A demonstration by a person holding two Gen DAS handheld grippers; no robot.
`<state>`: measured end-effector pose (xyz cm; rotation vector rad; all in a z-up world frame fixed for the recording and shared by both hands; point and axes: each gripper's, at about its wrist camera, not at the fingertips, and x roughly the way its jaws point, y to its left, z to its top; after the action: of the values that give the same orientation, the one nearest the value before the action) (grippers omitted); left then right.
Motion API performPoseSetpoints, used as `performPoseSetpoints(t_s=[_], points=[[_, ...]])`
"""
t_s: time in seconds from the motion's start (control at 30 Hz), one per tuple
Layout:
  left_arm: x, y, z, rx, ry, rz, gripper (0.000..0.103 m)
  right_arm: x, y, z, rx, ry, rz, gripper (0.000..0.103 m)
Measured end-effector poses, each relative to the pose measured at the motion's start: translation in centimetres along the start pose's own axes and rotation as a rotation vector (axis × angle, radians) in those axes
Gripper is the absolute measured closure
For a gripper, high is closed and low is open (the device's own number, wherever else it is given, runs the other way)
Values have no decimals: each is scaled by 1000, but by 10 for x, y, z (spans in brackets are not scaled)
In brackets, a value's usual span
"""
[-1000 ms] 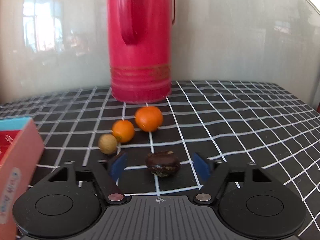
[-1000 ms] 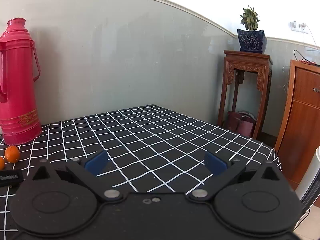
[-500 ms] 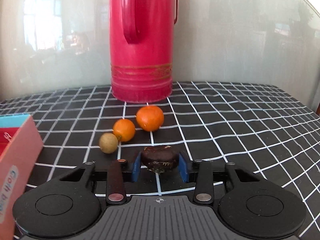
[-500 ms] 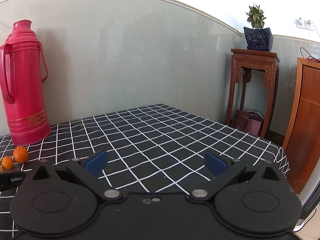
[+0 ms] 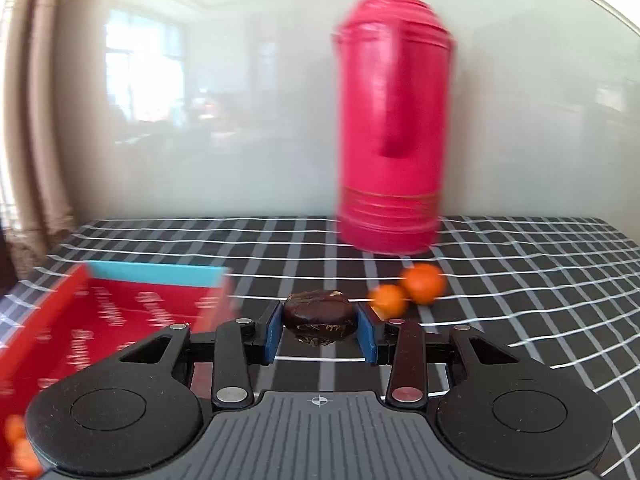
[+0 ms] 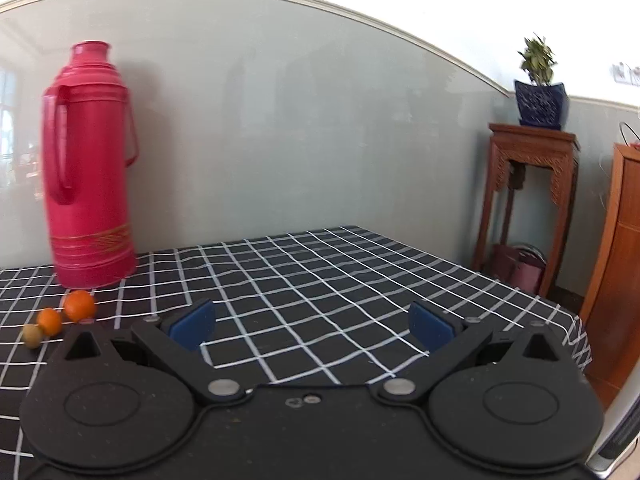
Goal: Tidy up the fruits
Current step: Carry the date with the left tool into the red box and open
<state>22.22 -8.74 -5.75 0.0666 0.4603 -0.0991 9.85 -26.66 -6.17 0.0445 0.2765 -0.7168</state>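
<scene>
My left gripper (image 5: 320, 332) is shut on a dark brown chestnut (image 5: 319, 318) and holds it above the checked tablecloth. Two small oranges (image 5: 424, 283) (image 5: 387, 300) lie on the cloth just right of it. An open red box with a blue end wall (image 5: 120, 312) lies to the left; orange fruit shows at its near corner (image 5: 18, 446). In the right wrist view the oranges (image 6: 80, 305) (image 6: 49, 321) and a small tan fruit (image 6: 32, 335) lie at the far left. My right gripper (image 6: 312, 324) is open and empty over the cloth.
A tall red thermos (image 5: 394, 140) stands at the back by the wall, also in the right wrist view (image 6: 90, 168). The table's right edge (image 6: 576, 320) drops off toward a wooden plant stand (image 6: 528, 200) and a cabinet (image 6: 624, 260).
My left gripper closed on the chestnut, lifted it and swung left toward the red box. The right gripper turned left, bringing the thermos and fruits further into its view.
</scene>
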Motion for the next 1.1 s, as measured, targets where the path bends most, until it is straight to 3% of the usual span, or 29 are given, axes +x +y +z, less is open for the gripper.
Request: performPoseSetpoints(t_s=[0.5, 1.0, 1.07, 1.1], points=[[-13, 129, -21, -99, 53, 333, 64, -37, 66, 0, -91, -53, 185, 6], [-11, 159, -35, -153, 120, 353, 63, -64, 105, 0, -151, -91, 292, 6], [-13, 158, -35, -154, 119, 351, 60, -65, 107, -1, -160, -93, 302, 6], [-14, 159, -34, -162, 119, 335, 53, -65, 109, -1, -164, -92, 308, 6]])
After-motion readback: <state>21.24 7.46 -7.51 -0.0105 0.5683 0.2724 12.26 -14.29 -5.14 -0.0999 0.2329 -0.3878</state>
